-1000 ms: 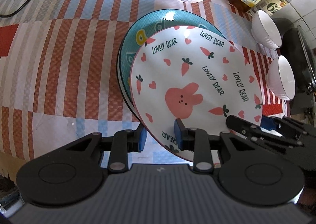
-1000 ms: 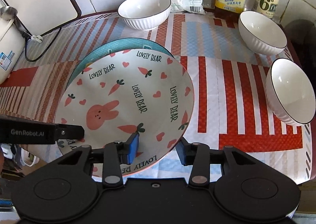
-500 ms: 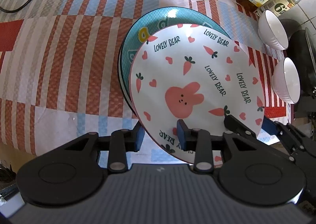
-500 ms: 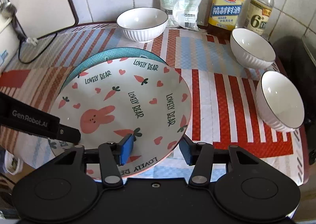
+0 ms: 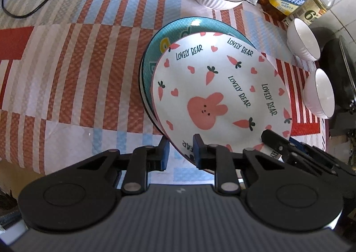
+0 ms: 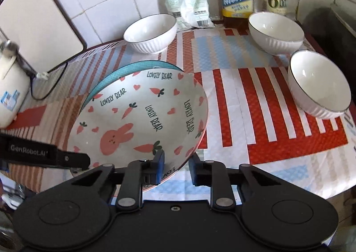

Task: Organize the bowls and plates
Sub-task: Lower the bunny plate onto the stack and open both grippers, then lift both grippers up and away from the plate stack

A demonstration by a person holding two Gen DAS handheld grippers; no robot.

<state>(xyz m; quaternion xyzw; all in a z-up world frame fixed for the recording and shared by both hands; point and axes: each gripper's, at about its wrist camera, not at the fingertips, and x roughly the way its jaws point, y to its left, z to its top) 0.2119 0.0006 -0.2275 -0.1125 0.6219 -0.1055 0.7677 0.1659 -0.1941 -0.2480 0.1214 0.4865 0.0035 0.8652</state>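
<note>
The bunny plate (image 5: 213, 87) is glazed ceramic, smooth and glossy, as is the teal plate (image 5: 155, 56) under it, which throws a bright glare spot. The three white bowls (image 6: 151, 34) are glossy too (ribbed outside, smooth inside). The cloth (image 5: 66, 69) looks like woven plastic, faintly shiny, with a fine bumpy weave. The far wall tiles (image 6: 106, 7) are smooth and white.

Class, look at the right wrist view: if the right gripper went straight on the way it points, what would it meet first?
The right gripper would first meet the bunny plate, whose near rim already sits between its fingers. Depth beyond is unclear.
</note>
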